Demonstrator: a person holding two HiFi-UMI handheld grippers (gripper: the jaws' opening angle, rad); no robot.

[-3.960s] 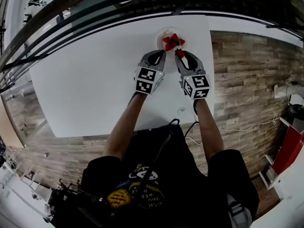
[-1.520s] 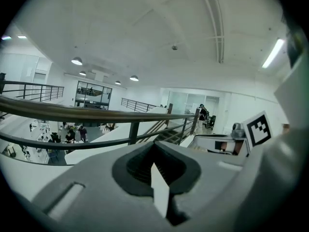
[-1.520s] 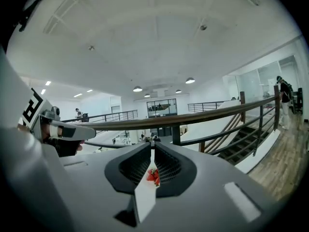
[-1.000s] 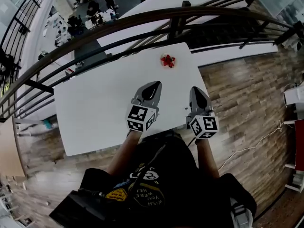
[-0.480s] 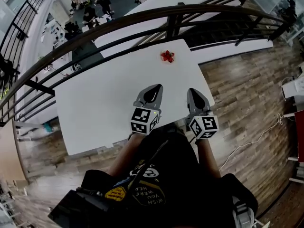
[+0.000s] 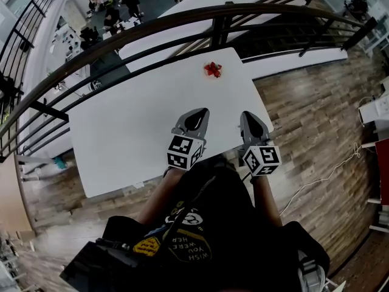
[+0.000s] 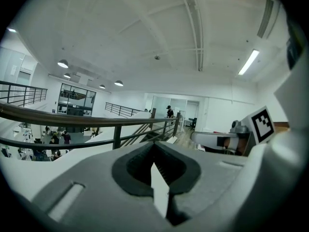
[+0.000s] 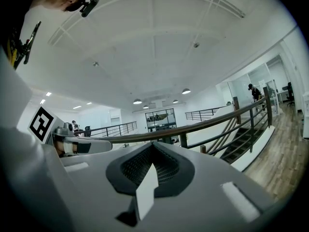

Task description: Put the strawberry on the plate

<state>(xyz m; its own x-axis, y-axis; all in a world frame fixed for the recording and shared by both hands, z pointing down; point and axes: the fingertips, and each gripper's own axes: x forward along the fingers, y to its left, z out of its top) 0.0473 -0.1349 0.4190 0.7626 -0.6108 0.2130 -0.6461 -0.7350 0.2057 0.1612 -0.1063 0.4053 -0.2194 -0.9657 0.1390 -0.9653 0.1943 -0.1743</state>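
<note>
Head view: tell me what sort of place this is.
Probably an office or lab mezzanine: a table stands by a railing, with people on a lower floor beyond.

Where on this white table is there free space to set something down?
The whole left half of the table is bare, as is the middle stretch between the strawberries at the far right corner and the two grippers. It is crowded only at the near right edge, where the left gripper and right gripper are side by side.

Red strawberries (image 6: 213, 69) clustered, far table (image 6: 140, 120) edge
</note>
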